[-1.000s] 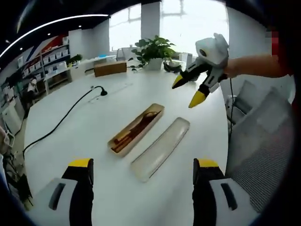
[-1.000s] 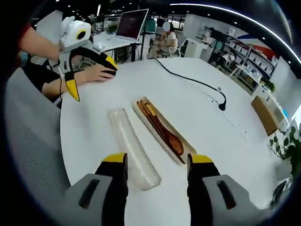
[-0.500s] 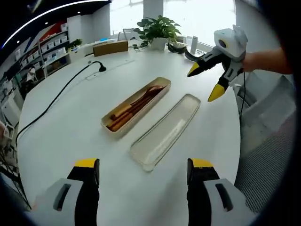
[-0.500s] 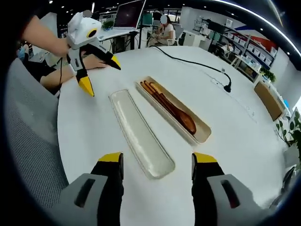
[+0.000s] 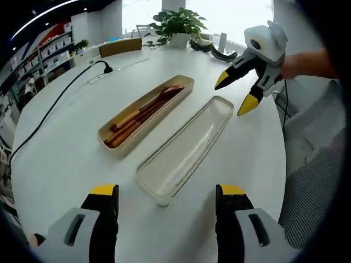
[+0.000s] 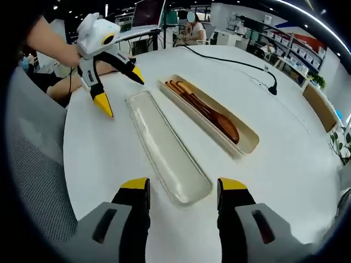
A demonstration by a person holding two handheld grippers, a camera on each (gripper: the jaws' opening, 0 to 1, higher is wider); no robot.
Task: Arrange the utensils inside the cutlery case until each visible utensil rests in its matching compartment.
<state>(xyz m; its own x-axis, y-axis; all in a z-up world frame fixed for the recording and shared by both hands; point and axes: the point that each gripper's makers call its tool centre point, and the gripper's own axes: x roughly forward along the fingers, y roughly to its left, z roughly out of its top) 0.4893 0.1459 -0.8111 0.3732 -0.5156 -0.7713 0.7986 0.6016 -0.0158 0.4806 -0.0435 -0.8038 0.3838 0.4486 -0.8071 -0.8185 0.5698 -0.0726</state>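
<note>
Both claws have closed in on the work over the last second: case (image 5: 145, 112) and lid (image 5: 186, 145) now lie nearer each camera, so the approach is under way with nothing yet gripped. The case sits on the white surface (image 5: 66, 159), holding wooden utensils (image 5: 140, 112); the clear lid lies just beside it, parallel. Left claw (image 5: 164, 200) is released, jaws spread, with the lid's near end between them. Right claw (image 6: 176, 192) is likewise released at the lid's opposite end, near the case.
</note>
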